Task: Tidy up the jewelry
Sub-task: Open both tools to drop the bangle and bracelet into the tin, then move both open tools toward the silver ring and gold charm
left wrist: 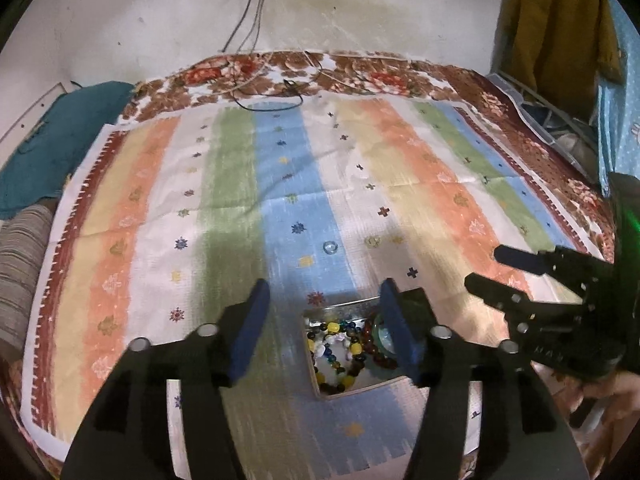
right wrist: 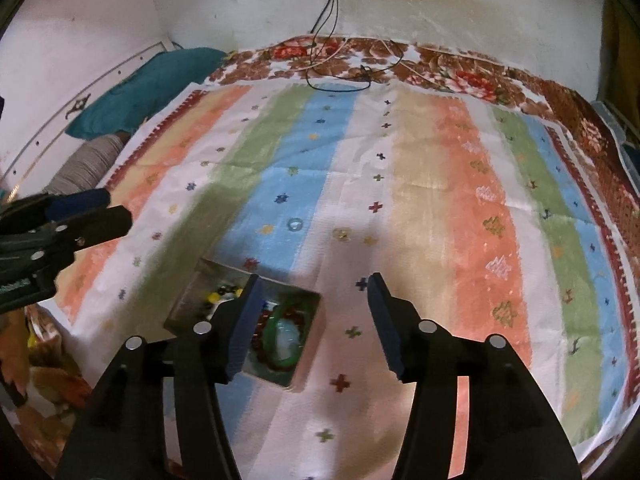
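Note:
A small square metal box (left wrist: 340, 307) holds several coloured bead bracelets (left wrist: 340, 354) and a green bangle (left wrist: 382, 340). It lies on the striped cloth just under my left gripper (left wrist: 326, 298), which is open and empty above it. The box also shows in the right wrist view (right wrist: 312, 322), with the green bangle (right wrist: 280, 330) inside. My right gripper (right wrist: 314, 294) is open and empty, its left finger over the box. A small clear ring (left wrist: 330, 247) lies on the blue stripe beyond the box; it also shows in the right wrist view (right wrist: 295, 223). A small gold piece (right wrist: 341, 233) lies to its right.
The striped cloth (left wrist: 420, 184) covers a bed with a floral blanket (left wrist: 360, 72). A black cable (left wrist: 272, 100) lies at the far edge by the wall. A teal pillow (left wrist: 52, 136) and a striped pillow (left wrist: 20, 272) lie at the left.

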